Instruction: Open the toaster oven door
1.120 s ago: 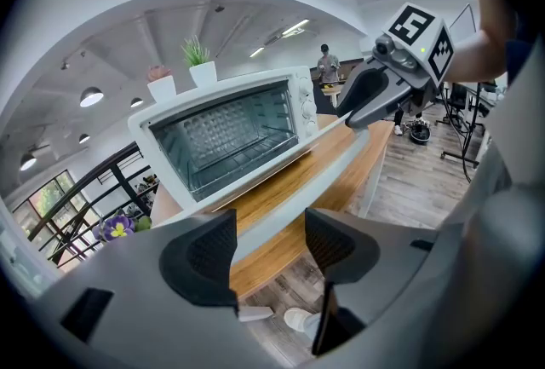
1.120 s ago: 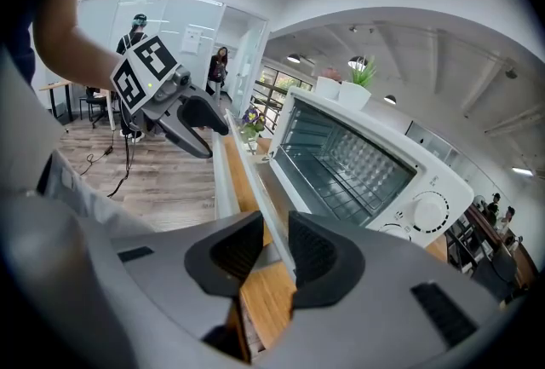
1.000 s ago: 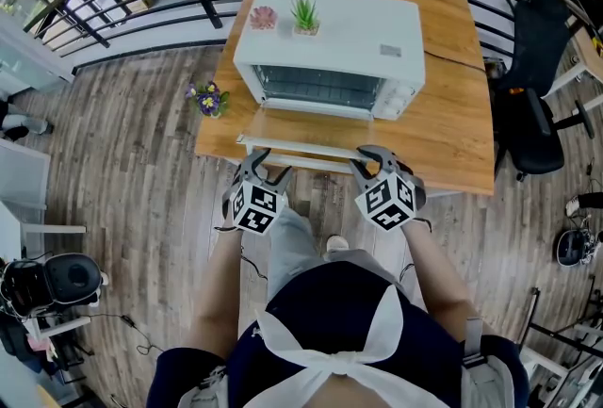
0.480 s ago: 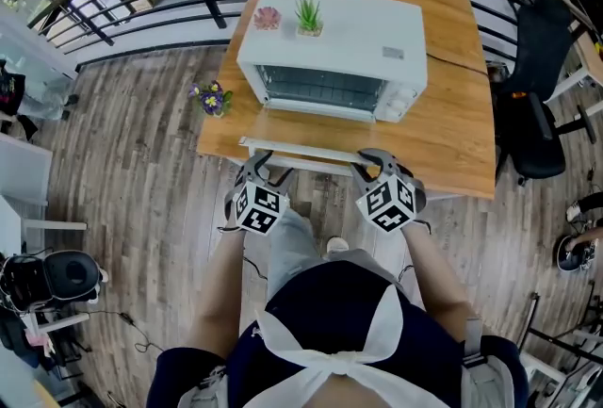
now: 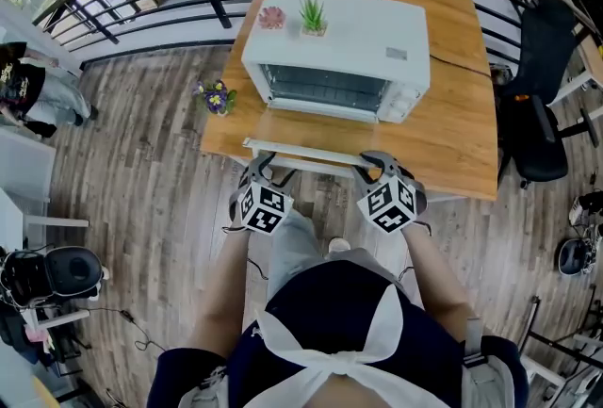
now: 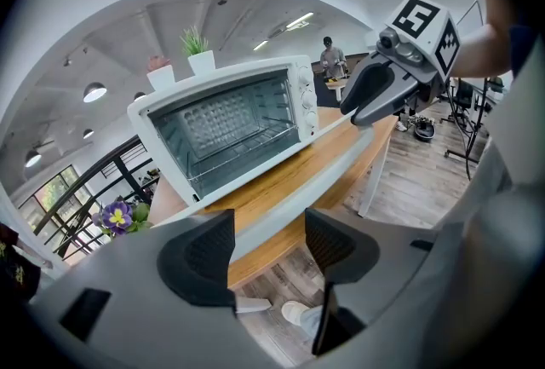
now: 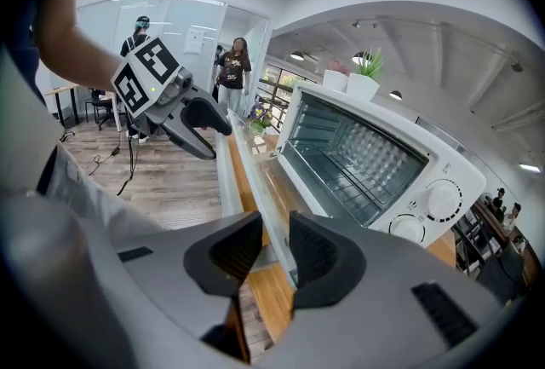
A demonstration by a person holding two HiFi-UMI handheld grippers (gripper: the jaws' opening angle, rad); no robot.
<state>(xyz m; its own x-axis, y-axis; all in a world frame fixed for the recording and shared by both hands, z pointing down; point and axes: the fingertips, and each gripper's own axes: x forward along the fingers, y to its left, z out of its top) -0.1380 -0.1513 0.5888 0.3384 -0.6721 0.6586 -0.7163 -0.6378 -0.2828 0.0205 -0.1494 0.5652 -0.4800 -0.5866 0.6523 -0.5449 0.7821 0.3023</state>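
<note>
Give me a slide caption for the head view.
Toaster oven on wooden table, door down flat, left gripper and right gripper at its handle.

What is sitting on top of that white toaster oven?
Two small potted plants: a spiky green plant and a pink plant beside it, plus a small grey label further along. The pots cover the surface directly beneath them.

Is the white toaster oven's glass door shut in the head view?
No: the white toaster oven's glass door lies folded down flat over the wooden table, with the oven's inside exposed.
</note>
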